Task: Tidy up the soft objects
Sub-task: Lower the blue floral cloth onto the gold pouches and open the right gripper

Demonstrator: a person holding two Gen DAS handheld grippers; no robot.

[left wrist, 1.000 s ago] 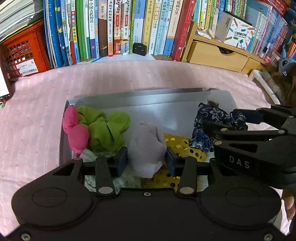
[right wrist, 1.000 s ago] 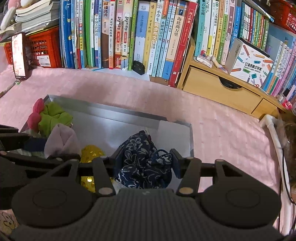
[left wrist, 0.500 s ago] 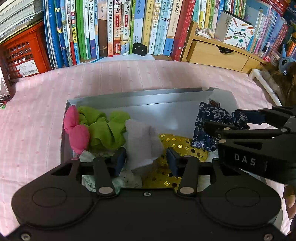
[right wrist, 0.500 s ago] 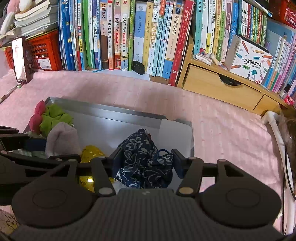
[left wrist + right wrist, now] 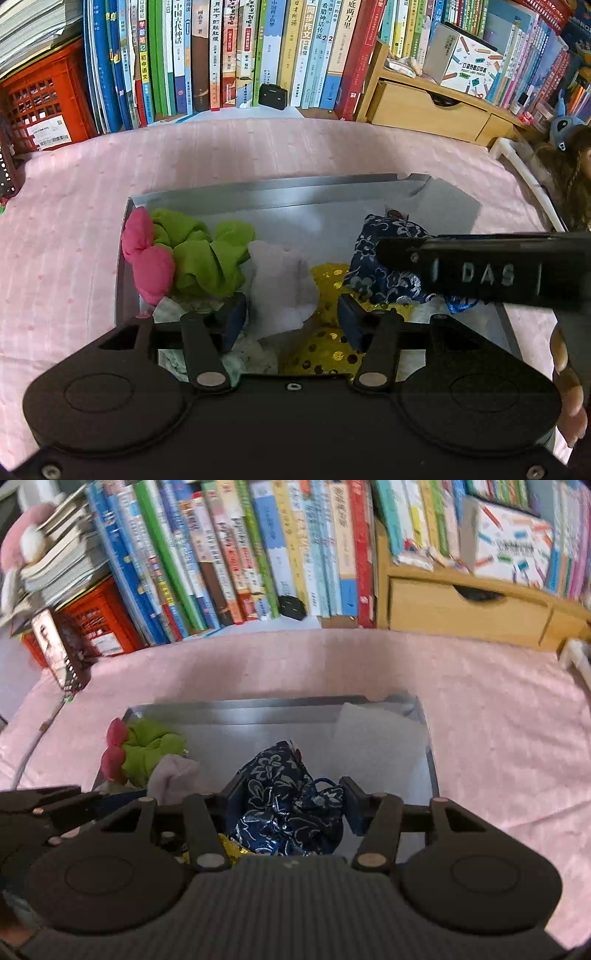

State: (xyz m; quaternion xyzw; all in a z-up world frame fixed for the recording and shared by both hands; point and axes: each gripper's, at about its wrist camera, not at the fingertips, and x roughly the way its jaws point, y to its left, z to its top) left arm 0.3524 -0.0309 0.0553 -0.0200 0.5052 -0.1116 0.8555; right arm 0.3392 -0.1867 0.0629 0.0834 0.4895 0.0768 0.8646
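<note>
A grey metal tray [image 5: 258,192] on the pink cloth holds soft things: a pink and green scrunchie [image 5: 184,254], a pale lilac cloth [image 5: 284,284], a gold sequin piece [image 5: 325,347] and a navy floral pouch [image 5: 384,258]. My left gripper [image 5: 291,317] is open, its jaws apart on either side of the lilac cloth, which lies loose in the tray. My right gripper [image 5: 290,805] is open, its jaws standing wide of the navy pouch [image 5: 288,805]. The right gripper's side also shows in the left wrist view [image 5: 480,273].
A row of upright books [image 5: 240,55] lines the back. A red crate [image 5: 40,107] stands back left and a wooden drawer unit [image 5: 432,107] back right. A small black box [image 5: 272,96] sits before the books. A white rail [image 5: 528,173] runs at the right.
My left gripper has opened and let the lilac cloth drop into the tray. My right gripper has opened off the navy pouch and swung, and its view is now blurred.
</note>
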